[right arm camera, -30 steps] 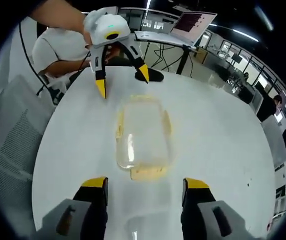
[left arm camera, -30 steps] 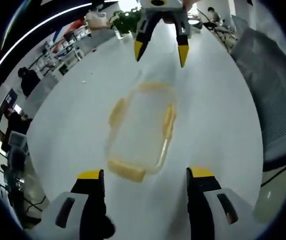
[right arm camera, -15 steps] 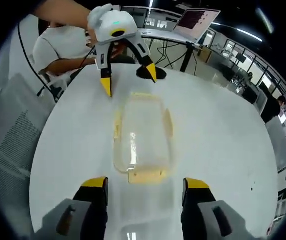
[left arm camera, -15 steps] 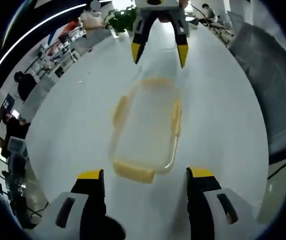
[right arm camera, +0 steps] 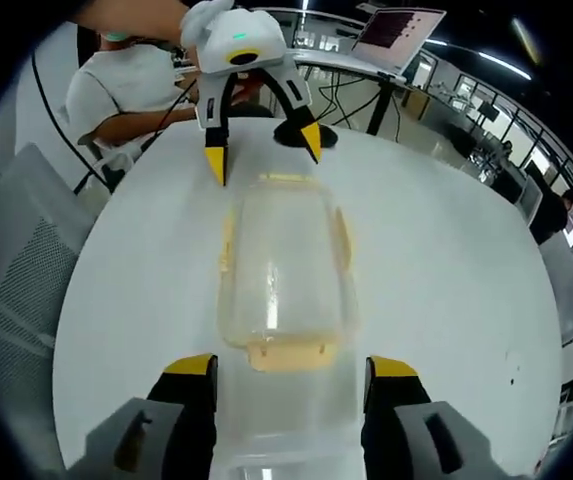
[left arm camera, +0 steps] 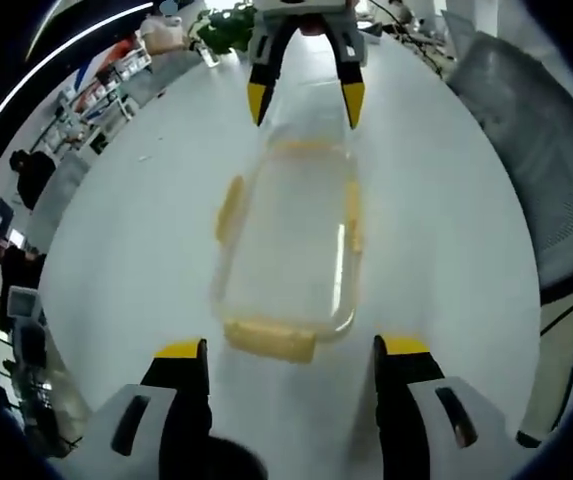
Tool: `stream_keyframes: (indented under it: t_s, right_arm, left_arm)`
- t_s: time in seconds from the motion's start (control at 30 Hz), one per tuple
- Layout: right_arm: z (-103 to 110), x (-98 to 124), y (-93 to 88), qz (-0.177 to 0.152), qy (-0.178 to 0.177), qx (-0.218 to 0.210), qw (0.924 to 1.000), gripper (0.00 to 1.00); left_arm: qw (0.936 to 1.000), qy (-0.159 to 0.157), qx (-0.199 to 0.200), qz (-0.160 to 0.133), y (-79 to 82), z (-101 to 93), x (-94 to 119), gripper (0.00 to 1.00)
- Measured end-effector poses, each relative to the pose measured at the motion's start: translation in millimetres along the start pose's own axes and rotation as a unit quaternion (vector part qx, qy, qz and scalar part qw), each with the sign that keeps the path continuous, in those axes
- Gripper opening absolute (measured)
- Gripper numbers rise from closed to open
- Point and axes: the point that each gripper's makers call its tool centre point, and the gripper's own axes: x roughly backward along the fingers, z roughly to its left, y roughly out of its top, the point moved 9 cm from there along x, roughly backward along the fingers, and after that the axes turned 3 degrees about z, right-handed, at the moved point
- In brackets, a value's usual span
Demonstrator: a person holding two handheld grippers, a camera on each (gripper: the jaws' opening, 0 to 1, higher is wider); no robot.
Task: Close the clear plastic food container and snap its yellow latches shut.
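A clear plastic food container (left arm camera: 291, 240) (right arm camera: 284, 270) with its lid on lies lengthwise on the round white table (left arm camera: 146, 210) (right arm camera: 436, 260). Yellow latches (left arm camera: 270, 338) (right arm camera: 288, 357) show at its near end, its far end and both long sides. My left gripper (left arm camera: 291, 352) stands open just before one short end of the container. My right gripper (right arm camera: 291, 372) stands open at the opposite short end. Each gripper also shows across the container in the other's view, the right gripper (left arm camera: 300, 98) and the left gripper (right arm camera: 263, 148), jaws apart and empty.
A grey mesh chair (left arm camera: 536, 150) (right arm camera: 16, 260) stands beside the table. A person in a white shirt (right arm camera: 131, 85) sits behind the far table edge. A black round base (right arm camera: 304, 135) lies on the table by the left gripper. A laptop (right arm camera: 396, 35) stands on a desk behind.
Both grippers have come closer to the container's two short ends, so the container looks larger and nearer in both views. The jaws stayed open.
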Motion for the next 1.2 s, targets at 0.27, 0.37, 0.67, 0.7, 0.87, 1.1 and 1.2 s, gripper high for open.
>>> stream_keyframes:
  t_s: [0.27, 0.37, 0.67, 0.7, 0.87, 1.1, 1.2]
  right_arm:
    - [-2, -3, -1.5, 0.004, 0.008, -0.004, 1.0, 0.55]
    - [-3, -5, -1.2, 0.006, 0.011, -0.003, 0.9999, 0.54]
    - [-3, -9, 3.0, 0.006, 0.016, -0.002, 0.9998, 0.54]
    - [-3, -10, 4.1, 0.006, 0.016, 0.001, 0.9998, 0.54]
    - [-3, -15, 4.9, 0.012, 0.023, 0.007, 0.9996, 0.53]
    - [-4, -19, 6.5, 0.022, 0.027, 0.01, 0.9993, 0.53]
    - [-4, -21, 6.1, 0.026, 0.026, 0.01, 0.9992, 0.53]
  left_arm:
    - [1.0, -0.009, -0.002, -0.002, 2.6, 7.9, -3, 0.64]
    - [0.9998, -0.018, 0.0, -0.002, 3.0, 10.5, -5, 0.64]
    - [0.9985, -0.055, -0.002, 0.007, 2.8, 12.0, -7, 0.6]
    - [0.9983, -0.057, -0.002, 0.007, 2.8, 12.0, -7, 0.59]
    - [0.998, -0.063, 0.005, 0.009, 2.5, 13.7, -7, 0.6]
    - [0.9974, -0.071, 0.005, 0.008, 2.1, 15.8, -9, 0.57]
    - [0.9972, -0.074, 0.006, 0.006, 2.7, 17.0, -10, 0.56]
